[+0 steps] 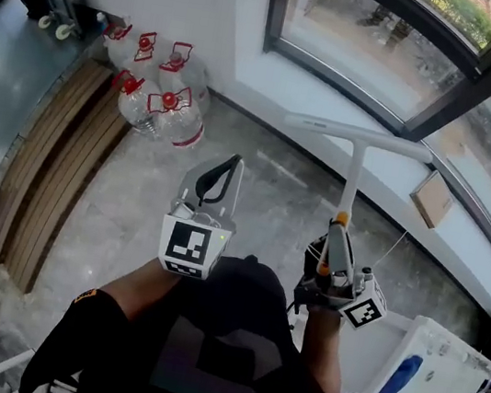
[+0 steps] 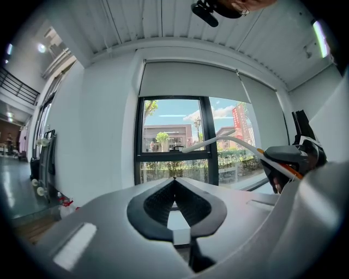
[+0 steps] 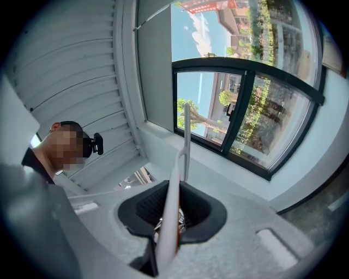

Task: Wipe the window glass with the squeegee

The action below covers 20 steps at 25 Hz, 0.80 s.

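Op: Grey marbled stone floor [image 1: 254, 202] below me; dark-framed window [image 1: 373, 44] ahead, above a long white sill [image 1: 336, 103]. Clear plastic water jugs with red caps [image 1: 164, 98] stand bunched against the wall at left, just beside a slatted wooden bench [image 1: 53, 177]. A flat brown board [image 1: 431, 199] lies on the sill to the right.

Log: Squeegee position?

Op: The white T-shaped squeegee [image 1: 355, 153] stands upright out of my right gripper [image 1: 338, 246]. Its crossbar head is at the top, held in the air short of the window. In head view the head lies across the sill line, apart from the glass.

Log: Right jaws?

Op: Clamped on the squeegee's shaft. The right gripper view shows the white shaft running straight up between the two dark pads, with an orange band low down at the grip.

Log: Left side?

Op: My left gripper [image 1: 233, 161] is raised just beside the right one, near it but not touching it. Its jaws are pressed together tip to tip, with nothing between them. In the left gripper view the squeegee crosses in front of the window at upper right.

Log: Anything else?

Op: A white box with a blue piece on top [image 1: 431, 371] sits on the floor at my lower right.
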Motion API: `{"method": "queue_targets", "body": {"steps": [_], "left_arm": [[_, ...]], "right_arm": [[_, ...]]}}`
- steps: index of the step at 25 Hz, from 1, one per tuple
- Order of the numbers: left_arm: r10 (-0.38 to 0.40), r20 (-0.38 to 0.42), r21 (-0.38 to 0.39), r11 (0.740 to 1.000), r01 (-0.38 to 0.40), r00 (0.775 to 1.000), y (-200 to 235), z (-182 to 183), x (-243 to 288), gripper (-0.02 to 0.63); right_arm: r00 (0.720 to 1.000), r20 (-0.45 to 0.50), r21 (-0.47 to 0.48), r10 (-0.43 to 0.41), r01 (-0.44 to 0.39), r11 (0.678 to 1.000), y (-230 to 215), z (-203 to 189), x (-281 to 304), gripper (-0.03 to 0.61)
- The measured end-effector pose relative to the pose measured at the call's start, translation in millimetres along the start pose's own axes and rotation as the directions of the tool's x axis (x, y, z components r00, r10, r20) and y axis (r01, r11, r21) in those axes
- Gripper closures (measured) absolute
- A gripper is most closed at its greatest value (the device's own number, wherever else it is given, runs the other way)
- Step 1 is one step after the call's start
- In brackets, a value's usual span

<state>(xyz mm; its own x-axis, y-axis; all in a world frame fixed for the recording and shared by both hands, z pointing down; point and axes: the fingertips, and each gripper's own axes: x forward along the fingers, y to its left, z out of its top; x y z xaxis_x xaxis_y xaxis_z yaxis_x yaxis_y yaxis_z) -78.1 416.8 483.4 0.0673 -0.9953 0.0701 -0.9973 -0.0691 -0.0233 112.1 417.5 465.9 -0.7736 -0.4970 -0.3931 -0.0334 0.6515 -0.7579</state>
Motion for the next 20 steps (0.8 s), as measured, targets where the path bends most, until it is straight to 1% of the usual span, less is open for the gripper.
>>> {"method": "queue_targets", "body": {"steps": [5, 14, 17, 20], "left_arm": [[0.011, 0.022, 0.006, 1.0, -0.011, 1.0, -12, 2, 0, 0.595], [0.019, 0.019, 0.011, 1.0, -0.019, 1.0, -30, 2, 4, 0.595], [0.026, 0.019, 0.025, 0.999, -0.027, 0.999, -36, 0, 7, 0.595], [0.015, 0.016, 0.03, 0.999, -0.015, 1.0, -46, -1, 13, 0.595]], "right_arm": [[1.0, -0.014, -0.013, -0.01, 0.01, 1.0, -8, 5, -12, 0.531], [0.999, -0.044, -0.014, -0.009, 0.008, 1.0, -16, 10, -20, 0.531], [0.999, -0.05, -0.008, -0.001, 0.001, 1.0, -20, 13, -22, 0.531], [0.999, -0.047, -0.008, -0.004, 0.004, 1.0, -22, 20, -27, 0.529]]}}
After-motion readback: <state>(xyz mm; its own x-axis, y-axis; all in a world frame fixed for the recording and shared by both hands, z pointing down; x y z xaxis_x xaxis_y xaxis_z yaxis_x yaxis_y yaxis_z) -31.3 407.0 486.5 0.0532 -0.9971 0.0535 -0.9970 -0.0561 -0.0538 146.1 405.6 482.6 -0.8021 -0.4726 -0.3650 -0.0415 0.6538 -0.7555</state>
